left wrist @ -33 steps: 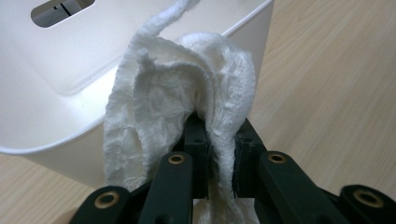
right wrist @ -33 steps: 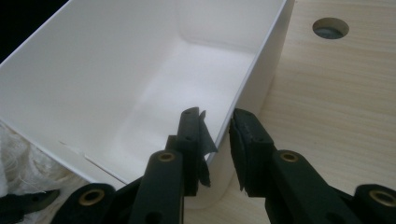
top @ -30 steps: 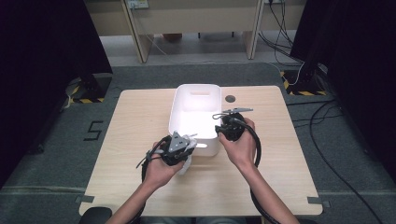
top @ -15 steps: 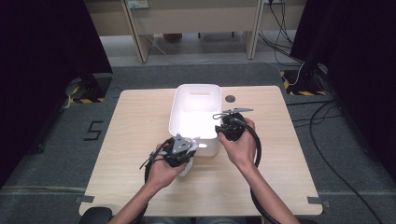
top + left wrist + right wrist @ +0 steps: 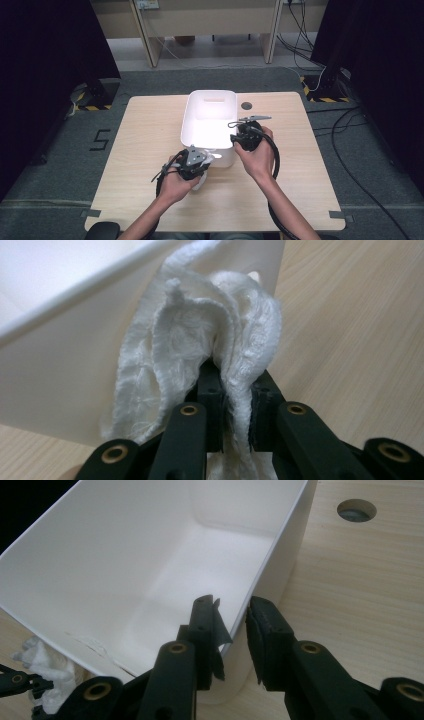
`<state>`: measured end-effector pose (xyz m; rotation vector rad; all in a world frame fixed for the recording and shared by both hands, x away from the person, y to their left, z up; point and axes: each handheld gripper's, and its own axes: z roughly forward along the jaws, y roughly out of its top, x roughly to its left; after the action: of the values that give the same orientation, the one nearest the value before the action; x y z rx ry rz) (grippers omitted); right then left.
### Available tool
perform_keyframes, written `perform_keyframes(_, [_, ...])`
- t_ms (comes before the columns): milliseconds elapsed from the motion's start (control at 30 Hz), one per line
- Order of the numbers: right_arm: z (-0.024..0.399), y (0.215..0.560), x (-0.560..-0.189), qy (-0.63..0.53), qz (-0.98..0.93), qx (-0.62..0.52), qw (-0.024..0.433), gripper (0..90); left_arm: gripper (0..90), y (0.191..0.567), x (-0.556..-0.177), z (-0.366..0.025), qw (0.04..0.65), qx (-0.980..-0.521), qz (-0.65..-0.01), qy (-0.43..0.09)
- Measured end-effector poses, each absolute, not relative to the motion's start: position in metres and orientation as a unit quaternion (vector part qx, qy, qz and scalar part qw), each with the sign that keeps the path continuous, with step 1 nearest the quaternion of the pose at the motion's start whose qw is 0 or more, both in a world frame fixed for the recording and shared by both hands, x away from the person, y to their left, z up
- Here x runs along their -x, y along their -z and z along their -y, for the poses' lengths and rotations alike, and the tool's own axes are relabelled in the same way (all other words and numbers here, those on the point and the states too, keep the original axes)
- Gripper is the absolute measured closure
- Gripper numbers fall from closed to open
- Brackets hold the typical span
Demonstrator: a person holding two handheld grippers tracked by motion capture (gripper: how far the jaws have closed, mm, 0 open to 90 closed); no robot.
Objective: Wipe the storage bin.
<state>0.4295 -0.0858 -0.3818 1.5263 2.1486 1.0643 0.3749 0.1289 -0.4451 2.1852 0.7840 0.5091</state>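
A white bin (image 5: 192, 107) stands in the middle of the wooden table (image 5: 145, 140). My left gripper (image 5: 209, 160) is at the bin's near left corner, shut on a crumpled white cloth (image 5: 200, 340) that rests against the bin's outer wall (image 5: 50, 365). The cloth (image 5: 201, 182) also hangs below that gripper. In the left gripper view the gripper (image 5: 235, 385) pinches a fold of the cloth. My right gripper (image 5: 230, 615) straddles the bin's right wall (image 5: 260, 570) near the front corner, one jaw inside and one outside, closed on it. In the high view it (image 5: 235, 139) sits at the bin's right rim.
A round cable hole (image 5: 246, 106) lies in the table beyond the bin's right side. Bare wood spreads to the left and right of the bin. Grey carpet, cables and dark curtains surround the table.
The left gripper with the cloth has drifted very slightly toward the near edge. The right gripper and the bin have stayed put.
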Motion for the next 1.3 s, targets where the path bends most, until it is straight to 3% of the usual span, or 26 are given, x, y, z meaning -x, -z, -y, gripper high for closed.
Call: perform_keyframes(1300, [0.086,0.382,-0.429,-0.371,-0.746,-0.532,0.149,73.4,79.6,0.475,-0.382,-0.118,0.345,-0.868,-0.309,-0.178])
